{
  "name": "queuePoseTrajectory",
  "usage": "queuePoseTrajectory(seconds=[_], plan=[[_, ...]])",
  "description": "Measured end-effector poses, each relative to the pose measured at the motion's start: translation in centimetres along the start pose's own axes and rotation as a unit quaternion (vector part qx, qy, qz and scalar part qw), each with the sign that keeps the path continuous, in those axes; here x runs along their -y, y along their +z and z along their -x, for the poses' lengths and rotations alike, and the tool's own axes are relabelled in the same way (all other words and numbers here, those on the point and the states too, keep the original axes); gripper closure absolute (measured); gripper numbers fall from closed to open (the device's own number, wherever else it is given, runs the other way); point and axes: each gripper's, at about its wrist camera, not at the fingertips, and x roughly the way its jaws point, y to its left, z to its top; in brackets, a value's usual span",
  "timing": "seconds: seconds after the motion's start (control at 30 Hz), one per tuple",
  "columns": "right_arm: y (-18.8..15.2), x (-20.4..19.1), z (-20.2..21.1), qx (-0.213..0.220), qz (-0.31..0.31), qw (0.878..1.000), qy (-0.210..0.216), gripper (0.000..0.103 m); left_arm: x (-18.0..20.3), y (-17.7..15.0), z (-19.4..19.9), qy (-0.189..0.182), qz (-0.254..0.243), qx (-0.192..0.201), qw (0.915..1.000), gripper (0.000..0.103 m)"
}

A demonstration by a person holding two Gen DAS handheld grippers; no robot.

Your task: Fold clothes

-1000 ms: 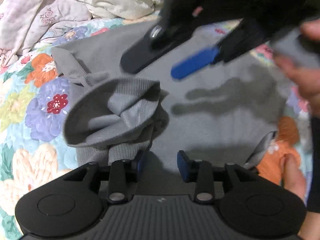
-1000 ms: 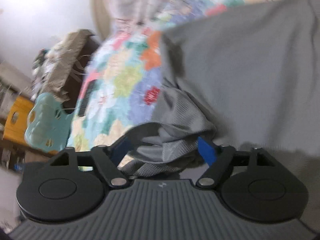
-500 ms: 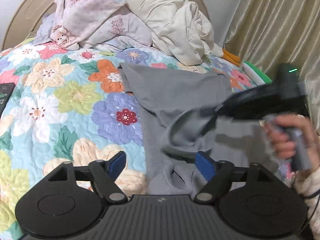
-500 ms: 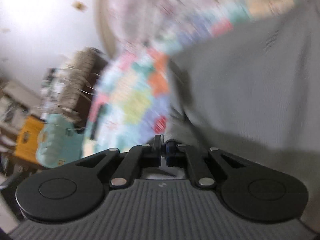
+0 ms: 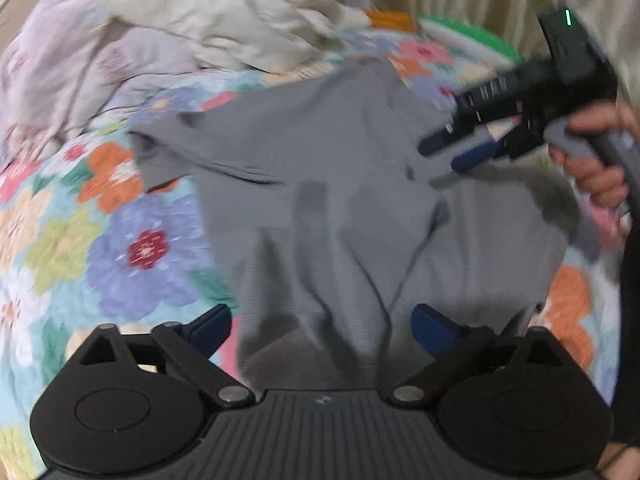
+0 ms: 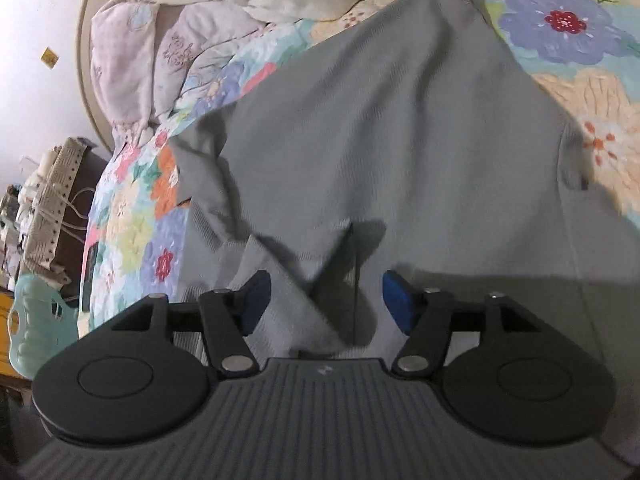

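A grey knit garment (image 5: 340, 200) lies spread on a floral quilt (image 5: 120, 240), rumpled, with a fold running across its near part. The left gripper (image 5: 320, 326) hangs just above the garment's near edge, its 2 blue-padded fingers set wide apart with nothing between them but the cloth lying below. Only the left wrist view shows the right gripper (image 5: 456, 156) from outside: it hovers over the garment's right side, held by a hand (image 5: 596, 152), fingers parted a little and empty, with a green light on its body. The right wrist view shows what the other does not: the right gripper (image 6: 326, 302) with its jaws well apart over a turned-over flap of the garment (image 6: 380, 140), plus a teal object (image 6: 36, 320) and cluttered furniture beyond the bed's edge. Both views show a heap of pale bedding (image 5: 180, 20) at the far end.
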Motion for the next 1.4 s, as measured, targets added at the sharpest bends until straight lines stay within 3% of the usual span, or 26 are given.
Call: queuePoseTrajectory(seconds=[0.03, 0.1, 0.17, 0.2, 0.3, 0.33, 0.4, 0.43, 0.57, 0.63, 0.67, 0.7, 0.73, 0.77, 0.8, 0.87, 0.93, 0.97, 1.0, 1.03, 1.1, 1.17, 1.27, 1.4], plan=[[-0.5, -0.5, -0.3, -0.008, 0.002, 1.0, 0.003, 0.03, 0.6, -0.1, -1.1, 0.027, -0.019, -0.016, 0.9993, 0.01], [-1.1, -1.4, -0.9, -0.02, 0.007, 1.0, 0.006, 0.03, 0.1, -0.7, -2.9, 0.053, -0.01, -0.048, 0.9974, 0.07], [-1.4, -3.0, -1.7, -0.03, 0.019, 0.999, 0.008, 0.03, -1.8, -1.6, -2.6, 0.035, 0.061, -0.049, 0.9963, 0.079], [-1.6, -3.7, -1.9, -0.032, 0.023, 0.999, 0.006, 0.03, -2.4, -2.0, -2.0, 0.042, 0.082, -0.045, 0.9948, 0.089], [-2.0, -5.1, -2.8, -0.029, 0.034, 0.999, 0.018, 0.032, -3.6, -3.3, 0.2, 0.078, 0.117, -0.033, 0.9895, 0.091], [-2.2, -5.8, -3.0, -0.026, 0.046, 0.998, 0.025, 0.038, -3.9, -3.9, 0.9, 0.08, 0.13, -0.028, 0.9878, 0.092], [-2.6, -6.8, -3.4, -0.031, 0.075, 0.996, 0.021, 0.101, -4.4, -4.9, 2.1, 0.09, 0.152, -0.02, 0.9841, 0.093], [-2.8, -7.5, -3.7, -0.039, 0.101, 0.994, 0.014, 0.103, -4.4, -5.2, 2.5, 0.096, 0.158, -0.018, 0.9827, 0.095], [-4.1, -8.8, -2.0, -0.059, 0.169, 0.984, 0.017, 0.103, -4.9, -6.6, 5.7, 0.112, 0.199, 0.016, 0.9736, 0.095], [-4.5, -8.8, -1.2, -0.051, 0.185, 0.981, -0.012, 0.098, -5.0, -7.0, 7.3, 0.112, 0.2, 0.03, 0.9728, 0.091], [-4.6, -9.0, -1.2, -0.048, 0.19, 0.98, -0.012, 0.097, -5.1, -7.2, 7.8, 0.107, 0.205, 0.033, 0.9724, 0.079], [-4.6, -9.2, -1.3, -0.048, 0.197, 0.979, -0.002, 0.088, -5.3, -7.5, 8.3, 0.099, 0.213, 0.035, 0.9715, 0.063], [-4.4, -9.7, -1.7, -0.046, 0.195, 0.98, 0.012, 0.077, -5.5, -7.7, 8.7, 0.091, 0.221, 0.038, 0.9704, 0.056], [-4.2, -10.1, -2.3, -0.042, 0.191, 0.98, 0.024, 0.05, -5.7, -8.0, 9.2, 0.083, 0.229, 0.04, 0.9691, 0.049], [-3.9, -10.8, -2.9, -0.03, 0.189, 0.981, 0.029, 0.04, -5.8, -8.2, 9.6, 0.076, 0.236, 0.043, 0.9678, 0.047], [-3.6, -11.8, -4.1, -0.016, 0.197, 0.98, 0.032, 0.038, -6.2, -8.5, 10.3, 0.064, 0.251, 0.045, 0.9649, 0.041], [-3.4, -13.4, -6.7, -0.022, 0.227, 0.973, 0.022, 0.038, -7.3, -7.9, 10.8, 0.07, 0.261, 0.044, 0.9618, 0.037], [-3.4, -13.7, -7.5, -0.024, 0.237, 0.971, 0.013, 0.046, -7.8, -7.8, 10.9, 0.072, 0.269, 0.046, 0.9594, 0.035], [-3.6, -14.1, -8.4, -0.026, 0.256, 0.966, 0.0, 0.086, -8.2, -7.7, 11.1, 0.073, 0.279, 0.05, 0.9564, 0.033], [-3.8, -14.4, -8.9, -0.03, 0.273, 0.961, -0.007, 0.102, -8.6, -7.6, 11.2, 0.074, 0.288, 0.053, 0.9533, 0.032], [-4.0, -14.5, -8.5, -0.03, 0.294, 0.955, -0.006, 0.101, -9.6, -7.5, 11.5, 0.072, 0.312, 0.06, 0.9455, 0.03], [-4.2, -13.9, -5.4, -0.012, 0.293, 0.956, 0.03, 0.101, -10.6, -7.5, 11.8, 0.071, 0.334, 0.07, 0.9374, 0.029], [-5.5, -12.3, -1.3, -0.02, 0.312, 0.948, 0.052, 0.101, -12.3, -7.5, 11.4, 0.074, 0.357, 0.083, 0.9273, 0.024], [-8.6, -10.5, -1.7, -0.127, 0.362, 0.923, 0.028, 0.1, -15.0, -6.8, 9.5, 0.057, 0.405, 0.095, 0.9075, 0.023]])
